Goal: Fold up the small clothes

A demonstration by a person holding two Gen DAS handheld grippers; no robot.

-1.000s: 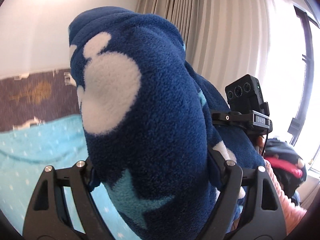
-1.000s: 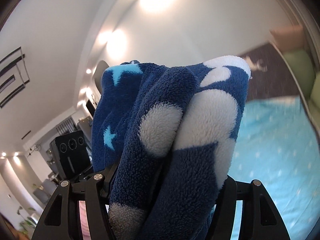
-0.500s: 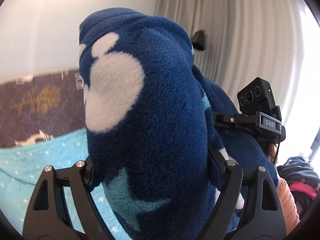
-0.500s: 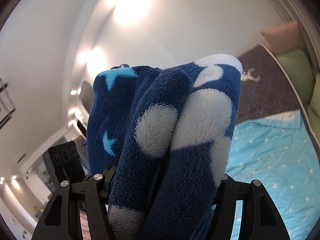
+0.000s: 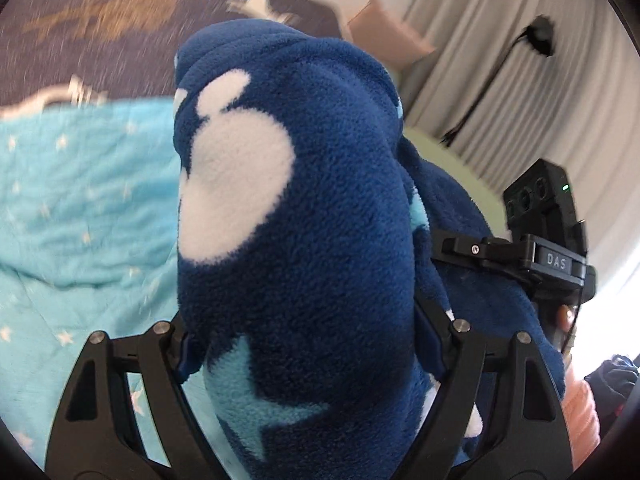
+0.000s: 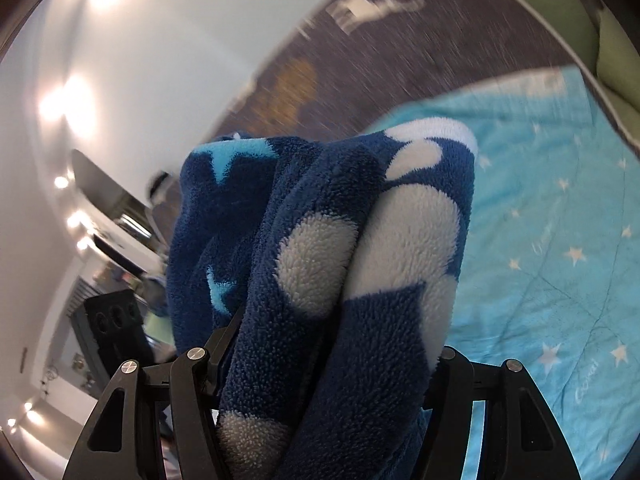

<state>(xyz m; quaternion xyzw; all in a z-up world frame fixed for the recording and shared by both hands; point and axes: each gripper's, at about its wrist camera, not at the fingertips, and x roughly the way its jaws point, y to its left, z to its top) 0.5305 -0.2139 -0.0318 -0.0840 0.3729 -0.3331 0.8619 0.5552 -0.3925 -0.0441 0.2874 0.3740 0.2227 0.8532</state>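
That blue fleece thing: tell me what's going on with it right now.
A person is handling it with two hand-held grippers. The left gripper and the right gripper are each clamped on a thick bunch of the dark blue fleece garment, which is patterned with white shapes and light blue stars. It is held up over a turquoise star-print bedspread, not yet laid flat or folded.

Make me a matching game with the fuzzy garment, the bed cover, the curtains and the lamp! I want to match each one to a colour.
Things:
1. fleece garment
2. bed cover
3. curtains
4. lamp

Colours:
A. pale grey-white
B. black
C. dark blue with white blobs and light blue stars
D. turquoise with little white stars

Pairs: 1-C, 2-D, 3-A, 4-B
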